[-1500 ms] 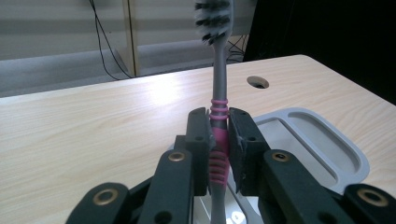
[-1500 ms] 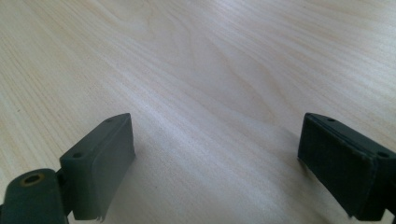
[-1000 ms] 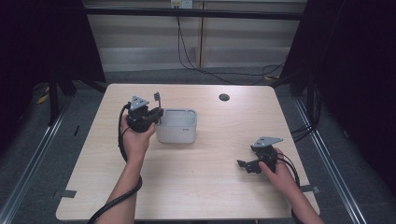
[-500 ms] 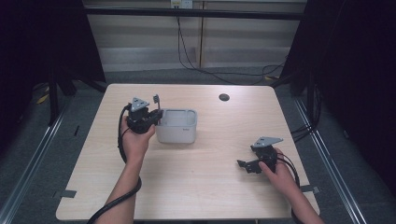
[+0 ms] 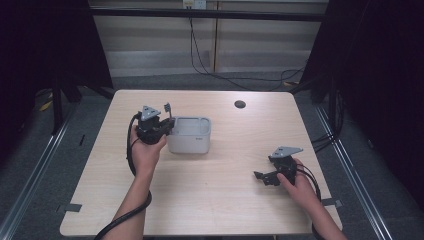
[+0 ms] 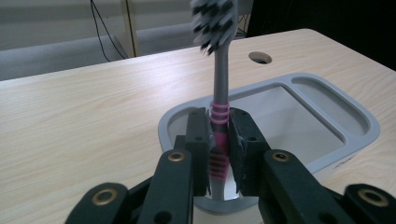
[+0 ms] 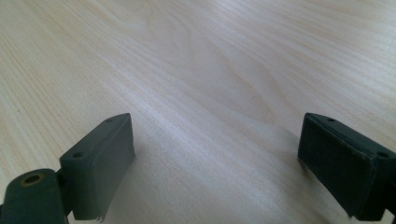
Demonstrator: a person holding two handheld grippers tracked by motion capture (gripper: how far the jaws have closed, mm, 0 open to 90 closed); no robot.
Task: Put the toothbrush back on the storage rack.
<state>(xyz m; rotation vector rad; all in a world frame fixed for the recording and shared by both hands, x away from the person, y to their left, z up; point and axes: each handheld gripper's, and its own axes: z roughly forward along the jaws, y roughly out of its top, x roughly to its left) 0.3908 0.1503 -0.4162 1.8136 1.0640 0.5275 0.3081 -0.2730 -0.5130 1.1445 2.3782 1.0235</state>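
My left gripper point(image 5: 165, 125) point(image 6: 218, 135) is shut on a grey toothbrush point(image 6: 219, 84) with pink grip rings, held upright, bristles on top. It hovers over the left end of a grey plastic holder box point(image 5: 190, 134) point(image 6: 322, 116) with a deep well and a shallow side tray. In the high view the toothbrush head point(image 5: 167, 106) pokes up beside the left hand. My right gripper point(image 5: 261, 176) point(image 7: 217, 163) rests low over the bare wood at the front right, jaws wide open with nothing between them.
The light wooden table point(image 5: 225, 200) has a round cable hole point(image 5: 240, 104) near its far edge. Cables hang behind the table. Dark curtains stand on both sides, and floor rails run along the table's left and right.
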